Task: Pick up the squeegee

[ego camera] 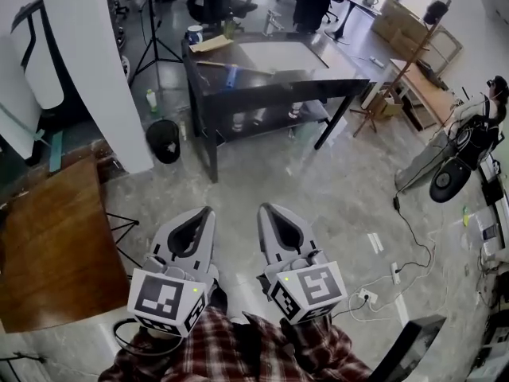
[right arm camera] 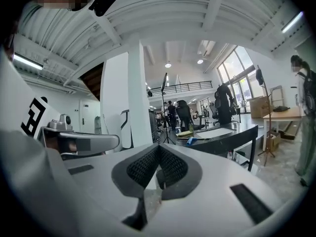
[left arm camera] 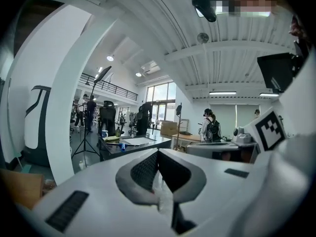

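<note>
The squeegee (ego camera: 232, 76) lies flat on the dark table (ego camera: 270, 94) across the room, its blue part near the table's front-left stretch and a thin pale handle running out to either side of it. It also shows as a small blue mark on the tabletop in the left gripper view (left arm camera: 122, 145) and the right gripper view (right arm camera: 190, 141). A mug (ego camera: 193, 34) stands at about 11 o'clock from it, and a white sheet (ego camera: 282, 54) lies at about 2 o'clock; neither touches it, as far as I can tell.

In the head view the table sits at 12 o'clock from the grippers, well apart from them, with open stone floor (ego camera: 318, 189) between. The left gripper (ego camera: 208, 211) and the right gripper (ego camera: 262, 208) are side by side, close to the person's body and pointing roughly level toward the table. Both pairs of jaws are pressed together at the tips with nothing between them, which each gripper's own view confirms.

The step in hand is therefore the approach, not the grasp. To do it well:
- Walk straight toward 12 o'clock, staying clear of the white pillar (ego camera: 87, 62) at 10 o'clock and the cables (ego camera: 413, 245) on the floor at 3 to 4 o'clock.
- Spread the jaws of the chosen gripper before it reaches the table edge.
- Come in over the handle with the jaws across its length.
- Close on a bare stretch of handle beside the blue part, keeping away from the mug.

The handle looks thin, so a low, level entry should keep the pads from skidding over it.
</note>
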